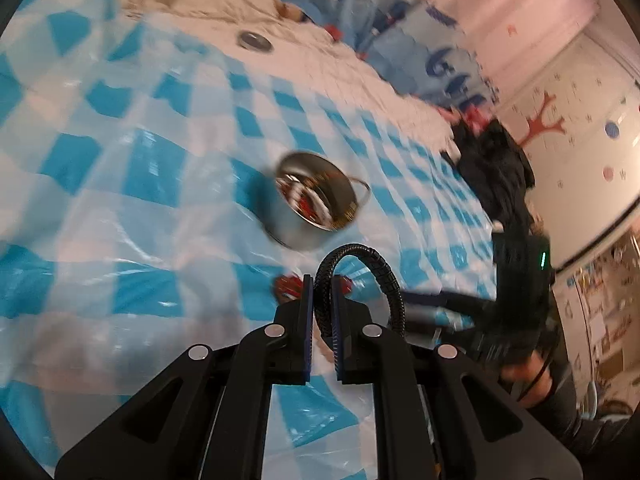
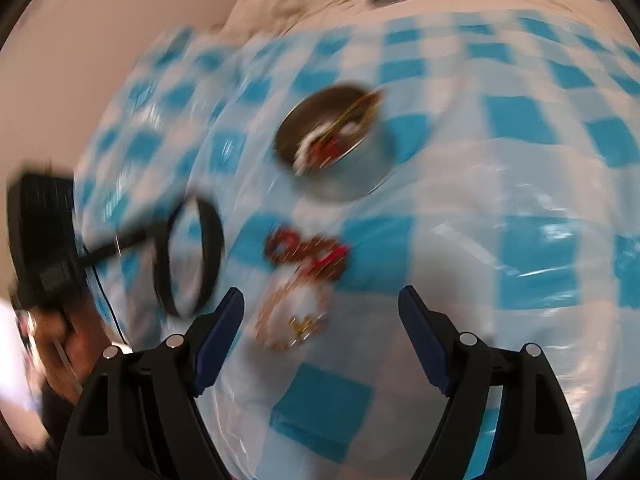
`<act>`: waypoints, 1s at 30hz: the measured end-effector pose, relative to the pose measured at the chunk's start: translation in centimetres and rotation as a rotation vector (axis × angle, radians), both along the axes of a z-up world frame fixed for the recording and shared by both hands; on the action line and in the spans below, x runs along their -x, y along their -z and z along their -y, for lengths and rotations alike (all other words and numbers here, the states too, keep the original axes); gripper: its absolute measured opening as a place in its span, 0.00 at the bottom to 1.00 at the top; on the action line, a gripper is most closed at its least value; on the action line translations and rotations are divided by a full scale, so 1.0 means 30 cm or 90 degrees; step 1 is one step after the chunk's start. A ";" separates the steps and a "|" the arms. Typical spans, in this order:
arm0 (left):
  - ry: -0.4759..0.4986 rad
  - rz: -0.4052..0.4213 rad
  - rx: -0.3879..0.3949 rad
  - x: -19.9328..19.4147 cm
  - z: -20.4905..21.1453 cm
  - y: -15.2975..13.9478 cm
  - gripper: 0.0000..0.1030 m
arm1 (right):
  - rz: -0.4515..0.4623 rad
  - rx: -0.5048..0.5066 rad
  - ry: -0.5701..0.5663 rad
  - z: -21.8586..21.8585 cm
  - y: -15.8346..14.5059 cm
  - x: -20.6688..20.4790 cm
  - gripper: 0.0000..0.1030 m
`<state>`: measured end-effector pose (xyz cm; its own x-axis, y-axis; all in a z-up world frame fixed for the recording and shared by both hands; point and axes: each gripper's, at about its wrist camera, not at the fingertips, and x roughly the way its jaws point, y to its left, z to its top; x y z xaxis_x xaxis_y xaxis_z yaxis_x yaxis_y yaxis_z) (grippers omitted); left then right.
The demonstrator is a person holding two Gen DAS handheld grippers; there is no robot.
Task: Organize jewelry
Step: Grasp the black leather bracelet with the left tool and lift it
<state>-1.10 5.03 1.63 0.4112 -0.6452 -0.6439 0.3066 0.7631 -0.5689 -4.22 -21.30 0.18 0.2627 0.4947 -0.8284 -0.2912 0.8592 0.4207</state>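
Surface: a blue-and-white checked plastic sheet point(image 1: 168, 184) covers the work area; a cream quilted cover point(image 1: 224, 4) lies along its far edge.

Left gripper point(image 1: 322, 280): jaws drawn together and clamped on a black braided bracelet point(image 1: 362, 256). The blue pads press on one side of the band; the rest of the loop arches up and over to the right of the fingers.

Bracelet seen from the right wrist view: the black loop point(image 2: 188, 256) hangs at the left, clear of the sheet, at the tip of the left gripper point(image 2: 132, 242), near the loose jewelry pile. The image is blurred, so the pad contact cannot be read from that view.

Right gripper point(image 2: 320, 300): jaws standing wide apart, with nothing between the pads. It points down at the sheet, directly over the loose pile.

Loose jewelry pile point(image 2: 304, 280): red, gold and white pieces lying on the sheet, near side of the bowl, between and just beyond the right gripper's fingers. Individual pieces cannot be told apart through the blur. In the left wrist view a red part of it point(image 1: 288, 284) shows just left of the fingertips.

Metal bowl point(image 1: 312, 204): round, steel, standing on the sheet beyond the pile, well apart from both grippers. It holds red, white and gold jewelry; a thin ring-shaped piece hangs over its right rim.

Round metal lid or disc point(image 1: 255, 40): lies on the cream cover at the far edge.

Person: a hand point(image 2: 60, 344) holds the left gripper's body at the lower left of the right wrist view.
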 end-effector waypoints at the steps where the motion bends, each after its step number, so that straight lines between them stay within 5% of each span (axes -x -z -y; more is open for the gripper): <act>1: -0.006 0.000 0.005 -0.002 -0.011 -0.003 0.07 | 0.004 0.013 -0.018 -0.029 0.008 0.009 0.74; 11: 0.003 0.014 -0.007 0.008 -0.008 -0.011 0.07 | 0.047 0.096 -0.067 -0.133 0.036 0.045 0.74; 30: -0.014 0.060 -0.117 0.021 0.029 -0.028 0.07 | 0.060 0.124 -0.082 -0.162 0.075 0.067 0.83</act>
